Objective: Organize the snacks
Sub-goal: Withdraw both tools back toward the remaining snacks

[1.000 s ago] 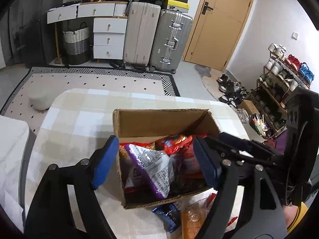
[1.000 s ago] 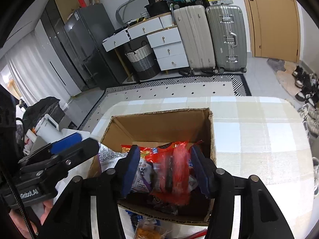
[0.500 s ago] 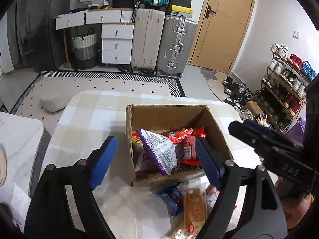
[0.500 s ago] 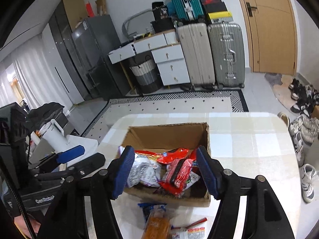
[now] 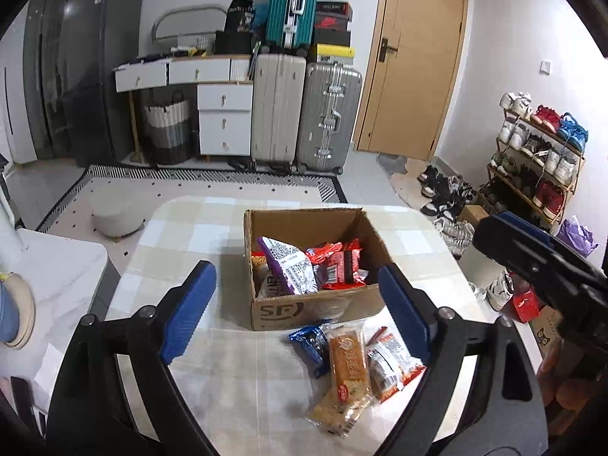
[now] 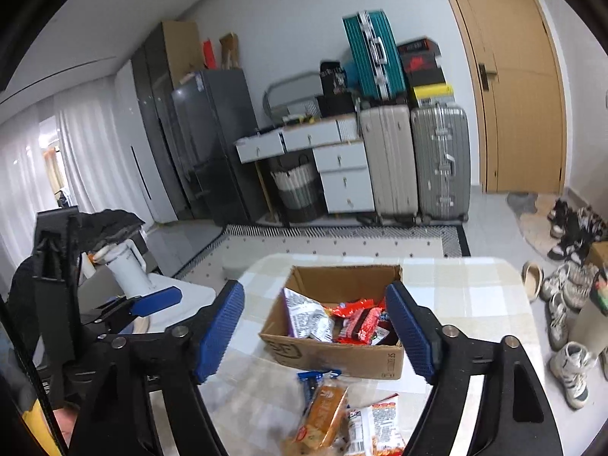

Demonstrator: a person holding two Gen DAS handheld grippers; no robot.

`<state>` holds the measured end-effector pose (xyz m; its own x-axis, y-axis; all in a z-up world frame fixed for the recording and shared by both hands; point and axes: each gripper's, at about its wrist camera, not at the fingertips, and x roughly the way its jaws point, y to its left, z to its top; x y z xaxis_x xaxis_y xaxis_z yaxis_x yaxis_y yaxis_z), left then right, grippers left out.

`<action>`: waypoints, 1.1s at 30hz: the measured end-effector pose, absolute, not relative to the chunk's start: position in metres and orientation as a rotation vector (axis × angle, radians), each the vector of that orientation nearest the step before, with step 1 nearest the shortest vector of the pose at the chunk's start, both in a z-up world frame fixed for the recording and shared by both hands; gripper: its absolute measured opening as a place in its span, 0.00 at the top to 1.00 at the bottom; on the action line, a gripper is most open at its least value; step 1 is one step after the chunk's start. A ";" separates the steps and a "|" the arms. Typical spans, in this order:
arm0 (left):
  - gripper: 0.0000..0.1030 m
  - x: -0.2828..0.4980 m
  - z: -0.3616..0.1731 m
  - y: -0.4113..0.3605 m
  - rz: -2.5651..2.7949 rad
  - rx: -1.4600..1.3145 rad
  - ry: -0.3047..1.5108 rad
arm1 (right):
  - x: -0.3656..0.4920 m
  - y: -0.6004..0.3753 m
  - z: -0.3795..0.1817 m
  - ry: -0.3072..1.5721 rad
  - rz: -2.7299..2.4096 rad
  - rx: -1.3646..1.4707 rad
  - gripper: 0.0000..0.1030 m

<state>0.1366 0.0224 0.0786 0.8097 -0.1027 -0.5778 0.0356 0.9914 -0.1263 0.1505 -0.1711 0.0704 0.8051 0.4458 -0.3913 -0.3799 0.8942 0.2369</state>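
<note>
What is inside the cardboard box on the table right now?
The cardboard box holds a purple-and-white snack bag and red wrapped snacks, piled together. Anything beneath them, and the box floor, is covered.

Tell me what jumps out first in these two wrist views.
The open cardboard box mid-table, stuffed with red and purple snack packs. Just in front of it, three loose packs lie on the checked tablecloth: a blue packet, an orange bar and a red-and-white bag. Both grippers, left and right, hang above, jaws opening and empty.
</note>
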 end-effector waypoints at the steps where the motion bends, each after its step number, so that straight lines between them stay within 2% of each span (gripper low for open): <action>1: 0.11 0.128 0.083 0.021 -0.074 -0.109 0.613 | 0.139 -0.172 0.074 0.433 0.448 0.149 0.15; 2: 0.01 0.118 0.088 0.020 -0.074 -0.107 0.600 | 0.125 -0.173 0.079 0.399 0.452 0.145 0.13; 4: 0.01 0.098 0.096 0.018 -0.047 -0.101 0.570 | 0.103 -0.173 0.086 0.359 0.452 0.122 0.10; 9: 0.01 0.048 0.113 0.018 -0.031 -0.099 0.512 | 0.064 -0.170 0.096 0.332 0.461 0.088 0.09; 14: 0.01 0.001 0.119 0.019 -0.038 -0.101 0.481 | 0.024 -0.175 0.100 0.270 0.463 0.112 0.02; 18: 0.01 -0.037 0.116 0.024 -0.039 -0.102 0.457 | -0.013 -0.173 0.090 0.209 0.459 0.088 0.01; 25: 0.01 -0.080 0.087 0.031 -0.050 -0.106 0.448 | -0.042 -0.160 0.041 0.191 0.434 0.025 0.01; 33: 0.01 -0.080 0.025 0.032 -0.064 -0.110 0.528 | -0.057 -0.166 -0.007 0.205 0.406 0.071 0.01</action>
<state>-0.0804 0.0317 0.0248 0.8621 -0.0892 -0.4988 0.0324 0.9921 -0.1215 -0.0568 -0.1659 -0.0069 0.8986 0.3985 -0.1837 -0.3842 0.9168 0.1092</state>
